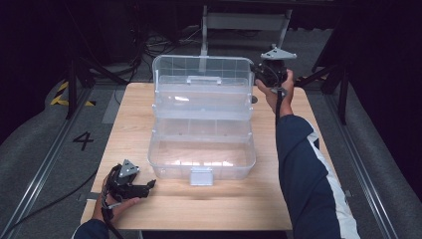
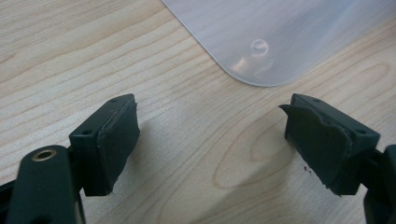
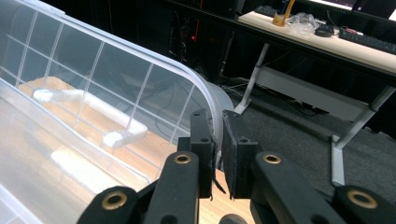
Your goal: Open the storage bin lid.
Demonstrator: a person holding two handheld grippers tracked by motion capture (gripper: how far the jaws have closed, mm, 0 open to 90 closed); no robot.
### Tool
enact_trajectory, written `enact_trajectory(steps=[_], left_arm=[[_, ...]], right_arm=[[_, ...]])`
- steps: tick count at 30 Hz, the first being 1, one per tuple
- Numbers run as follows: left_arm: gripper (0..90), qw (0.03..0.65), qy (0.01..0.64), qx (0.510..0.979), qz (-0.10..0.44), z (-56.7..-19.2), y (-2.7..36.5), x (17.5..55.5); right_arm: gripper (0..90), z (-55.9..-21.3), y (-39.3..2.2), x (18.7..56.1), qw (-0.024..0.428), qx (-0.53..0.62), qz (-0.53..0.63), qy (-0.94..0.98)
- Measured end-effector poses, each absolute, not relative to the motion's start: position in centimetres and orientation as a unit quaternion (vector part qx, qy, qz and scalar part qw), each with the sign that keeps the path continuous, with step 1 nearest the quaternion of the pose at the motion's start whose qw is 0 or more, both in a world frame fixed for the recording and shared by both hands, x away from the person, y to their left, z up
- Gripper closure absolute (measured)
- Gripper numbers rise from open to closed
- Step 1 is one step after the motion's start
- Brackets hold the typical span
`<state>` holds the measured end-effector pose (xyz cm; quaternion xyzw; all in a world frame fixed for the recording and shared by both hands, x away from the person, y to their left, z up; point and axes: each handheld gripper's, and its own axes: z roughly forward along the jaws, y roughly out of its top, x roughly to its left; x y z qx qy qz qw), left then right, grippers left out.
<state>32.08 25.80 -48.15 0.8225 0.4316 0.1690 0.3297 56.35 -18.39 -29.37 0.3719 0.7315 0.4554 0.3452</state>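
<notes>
A clear plastic box stands in the middle of the high view on a pale wooden table with fine straight grain. The box is rectangular with rounded corners and thin, glossy walls; a frosted latch hangs at its near wall. Its lid stands raised at the far side, moulded with a grid of ribs and carrying a white bar handle.

The right gripper, in the upper right of the high view, is clamped on the lid's right edge. In the right gripper view its black jaws stand upright at lower centre, pads nearly together with the lid's thin curved rim pinched between them. The right arm, in a dark blue sleeve with white trim, stretches up the right side of the frame.

The left gripper lies low at the lower left, near the box's front left corner, held level in the hand. In the left gripper view its jaws stand wide apart over bare wood, their matte rubber pads worn at the edges.
</notes>
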Motion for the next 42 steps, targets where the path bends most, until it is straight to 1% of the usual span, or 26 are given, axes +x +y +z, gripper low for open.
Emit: enact_trajectory(steps=[24, 35, 42], left_arm=[[17.9, 0.332, 0.431, 0.823, 0.165, -48.2, 25.8, 32.1], [17.9, 0.334, 0.432, 0.822, 0.164, -48.2, 25.8, 32.1], [17.8, 0.333, 0.432, 0.822, 0.164, -48.2, 25.8, 32.1]], right_arm=[[82.6, -30.6, -18.2, 59.3, 0.326, 0.390, 0.429, 0.747], [81.4, -31.8, -17.9, 60.1, 0.326, 0.403, 0.422, 0.743], [80.3, -32.3, -18.0, 60.5, 0.319, 0.412, 0.421, 0.742]])
